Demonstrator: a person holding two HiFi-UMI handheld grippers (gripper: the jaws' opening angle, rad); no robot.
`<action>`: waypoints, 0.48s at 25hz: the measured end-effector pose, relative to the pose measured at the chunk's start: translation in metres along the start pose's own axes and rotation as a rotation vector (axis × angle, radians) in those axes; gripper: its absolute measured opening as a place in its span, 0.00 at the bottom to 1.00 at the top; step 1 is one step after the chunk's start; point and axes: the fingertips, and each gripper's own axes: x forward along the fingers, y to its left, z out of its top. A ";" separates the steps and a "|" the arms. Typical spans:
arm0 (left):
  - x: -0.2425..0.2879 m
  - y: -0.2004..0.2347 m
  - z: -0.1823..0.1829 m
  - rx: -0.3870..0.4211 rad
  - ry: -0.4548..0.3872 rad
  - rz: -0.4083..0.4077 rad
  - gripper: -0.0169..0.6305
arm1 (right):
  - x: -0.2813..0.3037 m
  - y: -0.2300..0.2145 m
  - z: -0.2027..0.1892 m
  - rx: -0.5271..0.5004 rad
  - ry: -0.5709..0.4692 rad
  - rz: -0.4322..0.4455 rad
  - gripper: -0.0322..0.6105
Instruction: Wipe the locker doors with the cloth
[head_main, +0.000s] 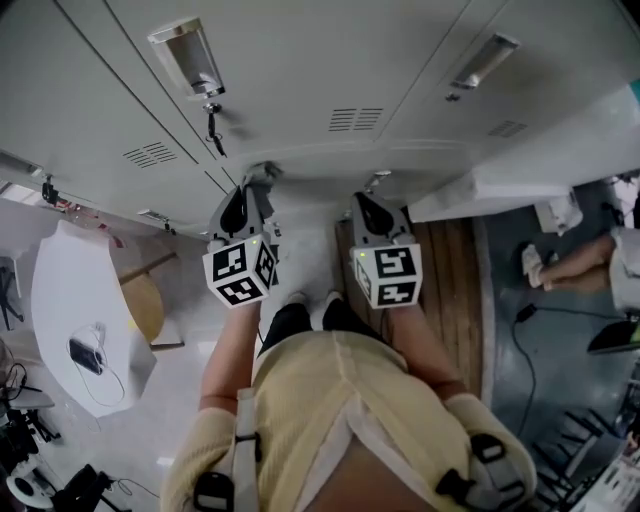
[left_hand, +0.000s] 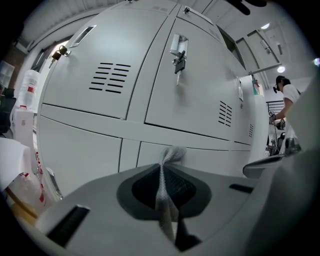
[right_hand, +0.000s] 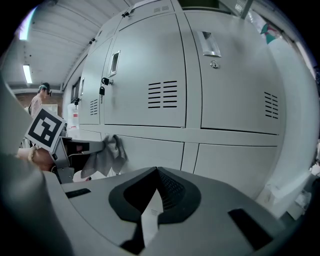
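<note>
One cloth (left_hand: 163, 200) | pinched in left tongs (left_hand: 163, 167) | near locker doors (left_hand: 95, 55)

Lockers (head_main: 300, 90) dead ahead, upper row of doors over lower row. Both grippers side by side in front of the lower row, close to the doors: left gripper (head_main: 262, 178) on the left, right gripper (head_main: 374, 184) on the right, gap between them. Cloth (left_hand: 166, 192) sits between the left gripper's jaws, its end poking past the tips toward a lower door; contact can't tell. Right gripper's jaws together. Key (head_main: 212, 130) hangs in an upper door above the left gripper, handle (head_main: 186, 55) above the key, vents (head_main: 355, 119) on the same door, right of the key. Table (head_main: 65, 300) far left, chair (head_main: 145, 300) just right of it. Floor boards (head_main: 455, 290) right of the right gripper. Another person (head_main: 585, 255) far right.
</note>
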 end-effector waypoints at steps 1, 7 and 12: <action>0.002 -0.005 -0.001 0.001 0.001 -0.002 0.05 | 0.001 -0.003 0.000 0.004 0.000 0.003 0.05; 0.015 -0.039 -0.007 0.014 0.009 -0.035 0.05 | 0.006 -0.023 -0.004 0.007 -0.005 0.013 0.06; 0.025 -0.060 -0.010 0.020 0.014 -0.051 0.05 | 0.008 -0.037 -0.008 0.011 0.004 0.019 0.06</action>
